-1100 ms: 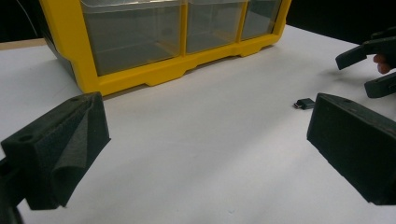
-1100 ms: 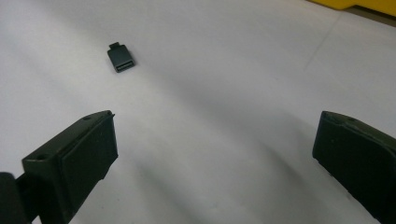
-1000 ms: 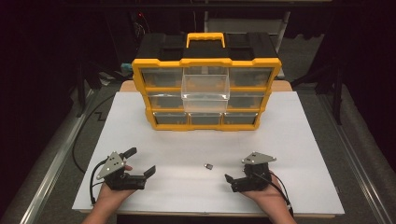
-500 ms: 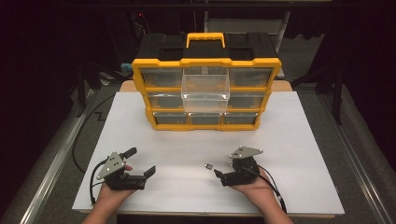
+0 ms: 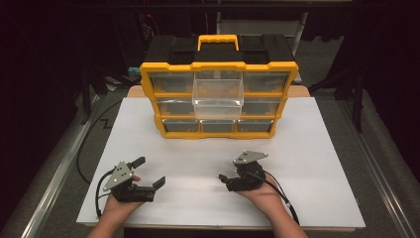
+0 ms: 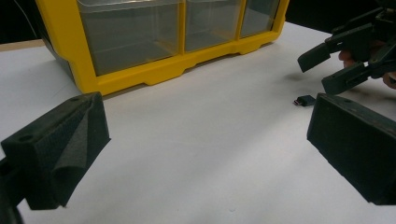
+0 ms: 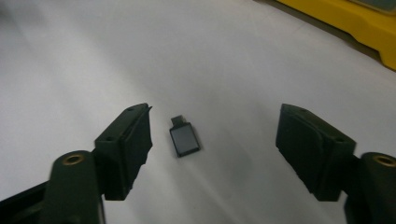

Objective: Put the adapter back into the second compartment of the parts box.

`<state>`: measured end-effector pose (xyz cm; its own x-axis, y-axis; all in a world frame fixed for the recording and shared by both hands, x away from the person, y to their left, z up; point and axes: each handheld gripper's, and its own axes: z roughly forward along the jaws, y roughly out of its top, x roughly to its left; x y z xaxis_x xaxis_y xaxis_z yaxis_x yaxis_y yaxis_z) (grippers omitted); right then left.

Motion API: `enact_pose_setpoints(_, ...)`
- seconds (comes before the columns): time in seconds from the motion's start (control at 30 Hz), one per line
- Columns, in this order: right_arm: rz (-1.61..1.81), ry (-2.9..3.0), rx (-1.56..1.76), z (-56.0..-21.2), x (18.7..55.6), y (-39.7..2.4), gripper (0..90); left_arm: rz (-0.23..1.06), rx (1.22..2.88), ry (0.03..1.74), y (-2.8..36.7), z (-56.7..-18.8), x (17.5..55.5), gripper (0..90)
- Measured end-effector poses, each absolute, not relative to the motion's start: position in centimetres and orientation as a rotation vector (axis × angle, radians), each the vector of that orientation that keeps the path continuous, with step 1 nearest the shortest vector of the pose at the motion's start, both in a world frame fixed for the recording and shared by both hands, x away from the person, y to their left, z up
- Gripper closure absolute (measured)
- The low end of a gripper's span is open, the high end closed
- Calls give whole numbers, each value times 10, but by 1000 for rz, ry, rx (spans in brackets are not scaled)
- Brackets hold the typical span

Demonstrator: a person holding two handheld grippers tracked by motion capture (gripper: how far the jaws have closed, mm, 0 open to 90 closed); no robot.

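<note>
A small black USB dongle [image 7: 184, 140] lies flat on the white table [image 5: 317, 148], its plug end toward 11 o'clock in the right gripper view. The right gripper [image 5: 224, 179] has its jaws on either side of it; they have just been closing, yet neither pad touches it. At 9 o'clock in the high view, well apart, the left gripper [image 5: 148, 171] rests wide open, gripping nothing. At 12 o'clock stands the yellow drawer organizer [image 5: 218, 69].
</note>
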<state>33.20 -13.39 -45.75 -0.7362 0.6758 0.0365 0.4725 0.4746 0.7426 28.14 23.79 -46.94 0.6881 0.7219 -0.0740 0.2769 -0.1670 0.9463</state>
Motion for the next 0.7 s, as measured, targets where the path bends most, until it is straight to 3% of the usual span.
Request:
enact_pose_setpoints(0.47,1149,2519,941,-457,340,-120,589,483,1746,801,238,-469,281,3)
enact_pose_setpoints(0.7,1112,2564,928,-461,338,-119,648,484,1745,800,238,-469,281,3)
